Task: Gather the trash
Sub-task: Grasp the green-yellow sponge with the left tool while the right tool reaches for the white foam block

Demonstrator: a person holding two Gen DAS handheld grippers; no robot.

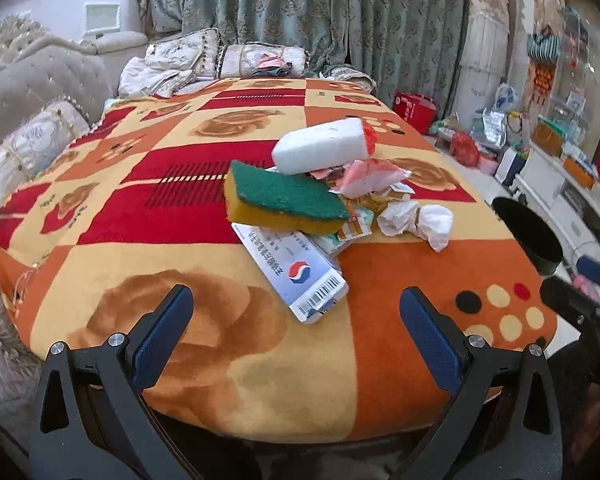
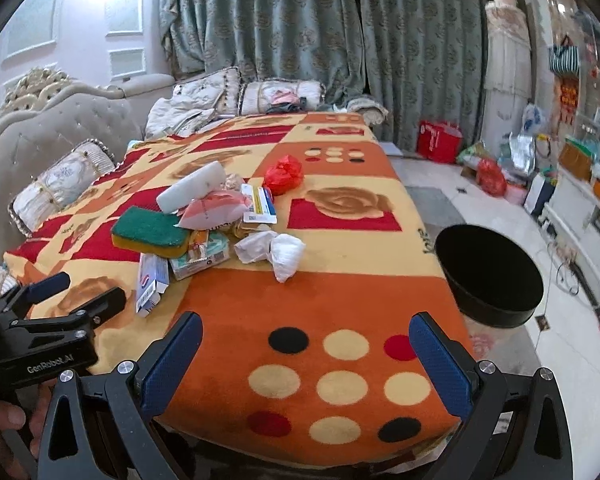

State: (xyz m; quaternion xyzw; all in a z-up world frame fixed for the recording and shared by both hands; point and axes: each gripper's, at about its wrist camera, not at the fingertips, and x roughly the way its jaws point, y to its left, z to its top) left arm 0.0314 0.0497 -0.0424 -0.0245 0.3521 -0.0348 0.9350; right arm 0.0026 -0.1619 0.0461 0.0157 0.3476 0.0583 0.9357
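Observation:
A pile of trash lies mid-table on the patterned cloth: a green-and-yellow sponge (image 1: 280, 200) (image 2: 150, 232), a white foam block (image 1: 324, 144) (image 2: 192, 186), crumpled white tissue (image 1: 416, 220) (image 2: 276, 252), a flat printed carton (image 1: 296, 276) (image 2: 150, 280), pink wrappers (image 1: 368, 176) (image 2: 214, 210) and a red plastic bag (image 2: 284, 174). My left gripper (image 1: 296, 328) (image 2: 76, 290) stands open at the near edge, just short of the carton. My right gripper (image 2: 306, 356) is open over the near right corner, holding nothing. A black bin (image 2: 488, 276) (image 1: 528, 236) stands beside the table's right edge.
The table cloth (image 2: 340, 292) hangs over the near edge. A tufted sofa with cushions (image 2: 64, 184) lines the left side. Curtains (image 2: 300, 40) hang behind. Bags and boxes (image 2: 492, 172) clutter the floor at right, with a white cabinet (image 2: 596, 208). A hand (image 2: 0, 420) holds the left gripper.

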